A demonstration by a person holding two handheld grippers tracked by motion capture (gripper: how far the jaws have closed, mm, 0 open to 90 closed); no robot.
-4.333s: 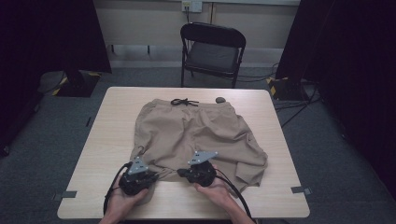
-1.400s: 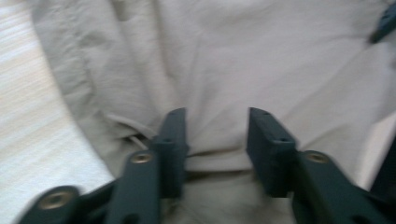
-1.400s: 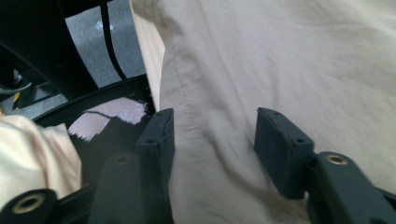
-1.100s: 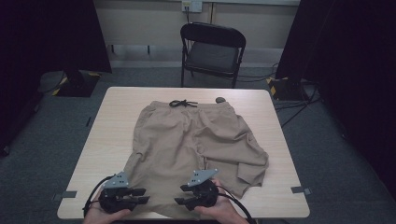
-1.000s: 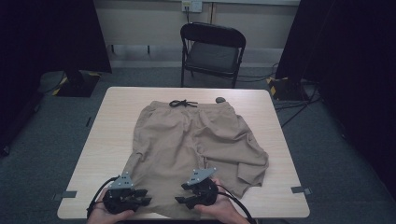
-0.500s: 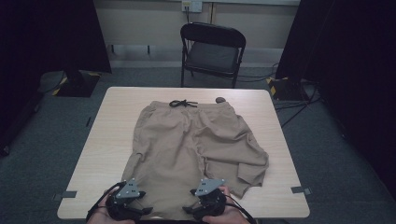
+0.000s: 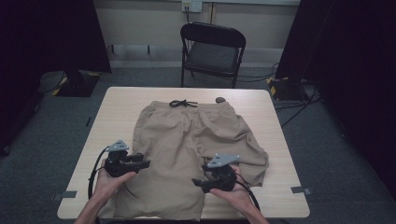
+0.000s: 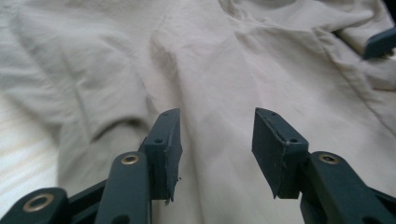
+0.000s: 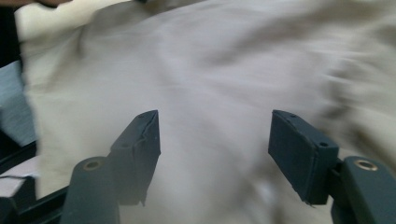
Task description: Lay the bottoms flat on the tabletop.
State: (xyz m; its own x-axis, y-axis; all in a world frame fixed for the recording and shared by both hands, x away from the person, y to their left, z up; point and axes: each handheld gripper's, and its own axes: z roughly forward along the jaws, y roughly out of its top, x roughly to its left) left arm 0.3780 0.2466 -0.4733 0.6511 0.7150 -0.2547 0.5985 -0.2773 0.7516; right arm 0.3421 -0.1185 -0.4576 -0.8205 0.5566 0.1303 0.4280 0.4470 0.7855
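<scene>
Beige shorts [image 7: 196,140] lie spread on the wooden table [image 7: 116,107], waistband and dark drawstring [image 7: 183,103] at the far side. One leg reaches the near edge. My left gripper [image 7: 147,163] hovers at that leg's left edge, pointing right. Its jaws have just been closing, but in the left gripper view the gripper [image 8: 217,116] stands open over the cloth [image 8: 224,70] with nothing pinched. My right gripper [image 7: 196,182] points left over the crotch area. Its jaws have just been opening, and in the right gripper view the gripper [image 9: 215,116] is open above blurred fabric [image 9: 210,60].
A black folding chair [image 7: 212,51] stands behind the table's far edge. A small dark object [image 7: 220,99] lies beside the waistband. Cables trail from both grippers off the near edge. Bare tabletop flanks the shorts on both sides.
Both grippers have lifted away from the table's near edge and moved farther in over the shorts. The shorts' leg that they drew toward the near edge now lies flat.
</scene>
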